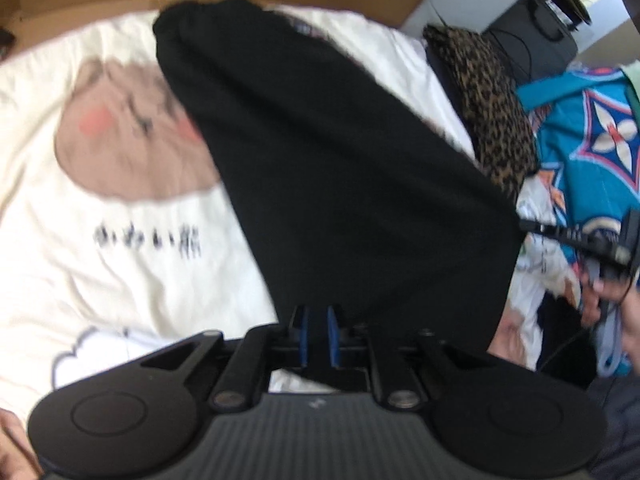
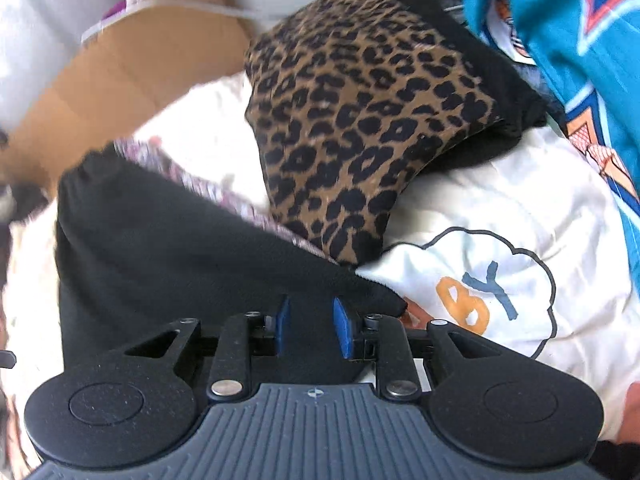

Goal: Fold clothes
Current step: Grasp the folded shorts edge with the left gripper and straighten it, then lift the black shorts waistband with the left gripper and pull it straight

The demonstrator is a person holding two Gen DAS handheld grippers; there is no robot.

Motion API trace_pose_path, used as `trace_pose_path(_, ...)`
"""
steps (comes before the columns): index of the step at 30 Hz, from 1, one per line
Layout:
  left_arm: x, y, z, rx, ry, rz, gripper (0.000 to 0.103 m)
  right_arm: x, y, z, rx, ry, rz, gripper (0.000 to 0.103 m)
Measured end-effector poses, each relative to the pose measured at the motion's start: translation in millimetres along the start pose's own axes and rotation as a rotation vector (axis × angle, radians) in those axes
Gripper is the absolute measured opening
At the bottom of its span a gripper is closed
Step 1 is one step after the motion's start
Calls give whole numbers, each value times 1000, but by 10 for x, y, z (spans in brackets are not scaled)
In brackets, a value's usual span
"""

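Observation:
A black garment (image 1: 320, 160) is stretched over a white printed sheet (image 1: 100, 200). My left gripper (image 1: 318, 334) is shut on its near edge, the blue pads pinching the cloth. In the right wrist view the same black garment (image 2: 168, 248) runs up to the left. My right gripper (image 2: 310, 328) is shut on another part of its edge, with black cloth filling the gap between the blue pads. A strip of patterned lining (image 2: 224, 196) shows along the garment's upper edge.
A folded leopard-print garment (image 2: 360, 112) lies on the sheet to the right, over a black piece. A teal patterned cloth (image 2: 560, 40) is heaped at far right. Cardboard (image 2: 132, 72) stands behind. A hand (image 1: 608, 292) holds the other gripper at right.

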State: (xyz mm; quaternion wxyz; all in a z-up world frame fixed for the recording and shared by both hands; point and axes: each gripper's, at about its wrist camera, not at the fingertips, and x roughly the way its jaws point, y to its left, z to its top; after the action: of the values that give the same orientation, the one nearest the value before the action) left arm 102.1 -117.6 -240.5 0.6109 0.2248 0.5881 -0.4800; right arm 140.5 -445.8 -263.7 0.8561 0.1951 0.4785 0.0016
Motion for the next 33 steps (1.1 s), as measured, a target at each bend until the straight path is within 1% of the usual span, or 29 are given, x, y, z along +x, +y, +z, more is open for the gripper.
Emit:
trace_pose_path(1, -52, -56, 83, -3, -3, 14, 10, 232, 137, 67, 18, -15, 12, 31)
trace_pose_path(2, -98, -102, 166, -14, -4, 30, 10, 418, 181, 137, 34, -25, 24, 31)
trace_pose_path(4, -173, -172, 332, -77, 2, 55, 10, 355, 148, 146, 55, -38, 47, 31)
trace_pose_path(7, -276, -282, 521, -204, -7, 97, 10, 314, 170, 131, 64, -38, 70, 31)
trace_pose_path(10, -366, -449, 657, -239, -24, 136, 11, 289, 211, 166, 73, -29, 122, 31)
trace_pose_path(13, -428, -625, 763, -273, -34, 167, 15, 175, 141, 223, 88, -47, 152, 31)
trace_pose_path(15, -408, -756, 796, -275, -47, 222, 20, 87, 129, 265, 85, -61, 194, 31)
trace_pose_path(17, -398, -863, 830, -269, -76, 307, 20, -15, 105, 292, 75, -77, 221, 31)
trace_pose_path(18, -380, -910, 871, -258, -95, 333, 20, -63, 88, 296, 70, -86, 233, 31)
trace_pose_path(19, -352, -944, 905, -247, -113, 340, 20, -93, 75, 299, 64, -95, 241, 31)
trace_pose_path(21, -276, -947, 984, -244, -155, 328, 22, -120, 62, 301, 47, -117, 250, 31)
trace_pose_path(23, -164, -919, 1107, -241, -178, 313, 22, -125, 72, 295, 35, -146, 250, 31)
trace_pose_path(27, 149, -898, 1510, -224, -193, 294, 22, -8, 63, 369, 54, -192, 261, 31)
trace_pose_path(29, 276, -920, 1721, -213, -211, 288, 23, 83, 99, 382, 41, -190, 271, 31)
trace_pose_path(31, 426, -910, 1932, -226, -223, 266, 25, 176, 158, 399, -1, -174, 279, 31)
trace_pose_path(33, 583, -901, 2092, -235, -223, 264, 25, 270, 225, 414, -51, -154, 279, 31)
